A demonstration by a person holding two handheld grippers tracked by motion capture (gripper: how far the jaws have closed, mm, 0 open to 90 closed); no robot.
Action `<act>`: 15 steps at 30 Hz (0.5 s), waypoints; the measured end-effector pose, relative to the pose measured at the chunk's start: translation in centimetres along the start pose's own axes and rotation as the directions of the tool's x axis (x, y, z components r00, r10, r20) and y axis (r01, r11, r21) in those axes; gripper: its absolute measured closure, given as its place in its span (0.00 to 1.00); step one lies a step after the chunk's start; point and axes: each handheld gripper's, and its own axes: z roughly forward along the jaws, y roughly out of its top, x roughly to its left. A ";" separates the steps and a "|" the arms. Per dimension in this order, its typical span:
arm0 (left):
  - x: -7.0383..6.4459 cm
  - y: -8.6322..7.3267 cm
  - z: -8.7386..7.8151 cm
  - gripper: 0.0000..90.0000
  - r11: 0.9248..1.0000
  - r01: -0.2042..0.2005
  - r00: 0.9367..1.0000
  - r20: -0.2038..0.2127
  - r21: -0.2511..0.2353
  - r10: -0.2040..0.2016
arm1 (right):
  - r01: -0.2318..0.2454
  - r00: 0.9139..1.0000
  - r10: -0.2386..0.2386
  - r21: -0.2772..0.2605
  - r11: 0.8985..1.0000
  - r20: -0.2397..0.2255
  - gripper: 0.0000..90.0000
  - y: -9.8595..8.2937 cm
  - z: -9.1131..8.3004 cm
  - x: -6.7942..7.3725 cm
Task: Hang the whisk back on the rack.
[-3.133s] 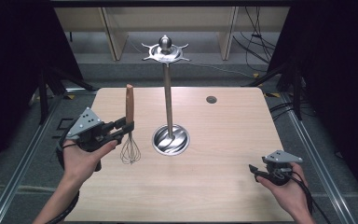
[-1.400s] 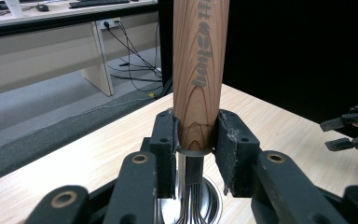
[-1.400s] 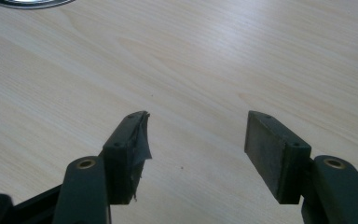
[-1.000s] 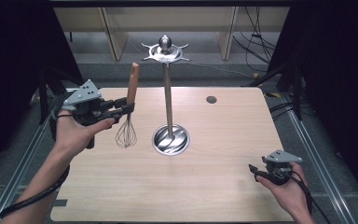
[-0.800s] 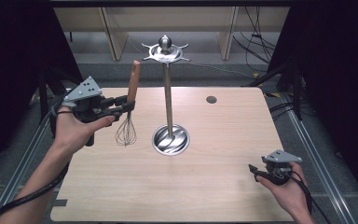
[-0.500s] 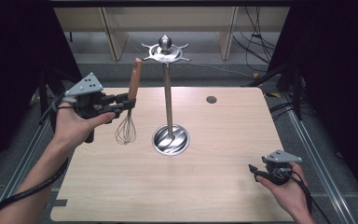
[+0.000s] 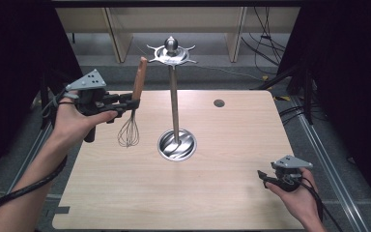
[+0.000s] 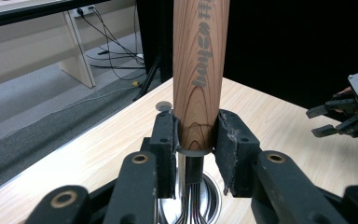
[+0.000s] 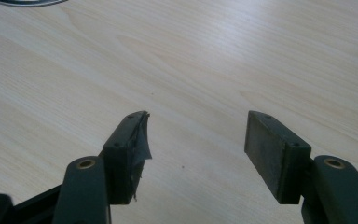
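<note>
Lifted higher than three seconds ago, the whisk (image 7: 134,104) now hangs clear of the surface (image 7: 125,193).

Left tongs (image 7: 129,100) are clenched on the whisk's wooden handle just above its metal collar, handle up and wire loops down, at about 9 o'clock from the stand (image 7: 174,104) and near its pole. From the left gripper view, the handle (image 8: 199,70) stands upright between both pads, with the stand's round base behind. Right tongs (image 7: 262,176) rest released at roughly 4 o'clock from the base, low by the surface's near right corner, unmoved, with bare wood showing between their spread jaws.
</note>
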 end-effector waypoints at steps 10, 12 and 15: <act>1.0 0.3 0.0 0.77 1.000 -0.003 0.999 0.033 0.018 0.002 | 0.004 1.000 -0.004 -0.006 1.000 0.008 0.45 0.0 0.1 -0.1; 1.2 0.3 -0.1 0.77 1.000 -0.002 1.000 0.032 0.021 0.001 | 0.008 1.000 -0.008 0.001 1.000 0.006 0.45 0.0 0.1 -0.1; 1.4 0.4 0.0 0.77 1.000 -0.003 0.999 0.038 0.020 0.002 | 0.013 1.000 -0.013 -0.006 1.000 -0.011 0.45 0.1 0.2 -0.1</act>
